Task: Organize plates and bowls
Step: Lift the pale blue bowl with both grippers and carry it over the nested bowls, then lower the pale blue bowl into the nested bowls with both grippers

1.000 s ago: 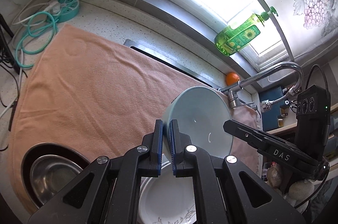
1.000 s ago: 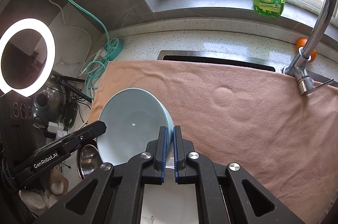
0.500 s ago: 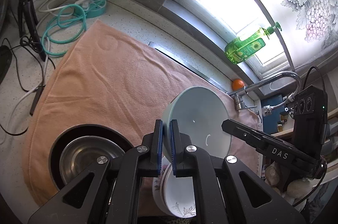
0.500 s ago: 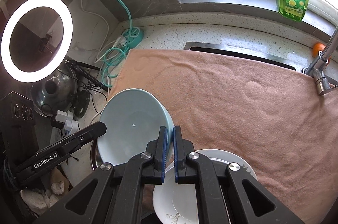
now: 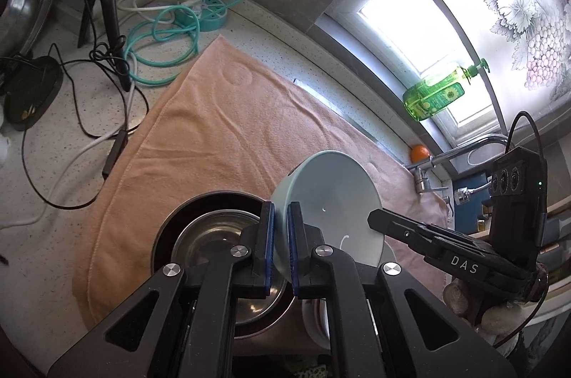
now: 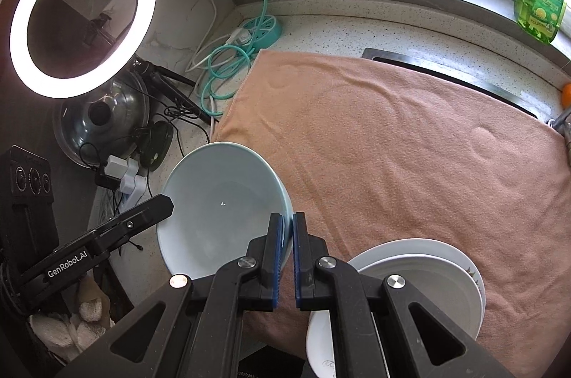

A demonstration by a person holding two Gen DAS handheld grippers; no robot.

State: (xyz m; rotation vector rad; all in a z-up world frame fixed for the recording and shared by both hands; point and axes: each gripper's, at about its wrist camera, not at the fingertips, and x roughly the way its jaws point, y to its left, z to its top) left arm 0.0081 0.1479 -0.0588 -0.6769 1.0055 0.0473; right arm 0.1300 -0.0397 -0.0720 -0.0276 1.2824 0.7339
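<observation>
White plates (image 6: 421,267) partly behind the right claw (image 6: 287,256); soap bottle (image 6: 540,3) cut off at the edge.

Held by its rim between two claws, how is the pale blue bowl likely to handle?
The bowl looks glazed and rigid, so probably slippery: each claw, left and right, pinches only thin rim. Likely ceramic, breakable if dropped. It hangs tilted, so it may pivot.
</observation>
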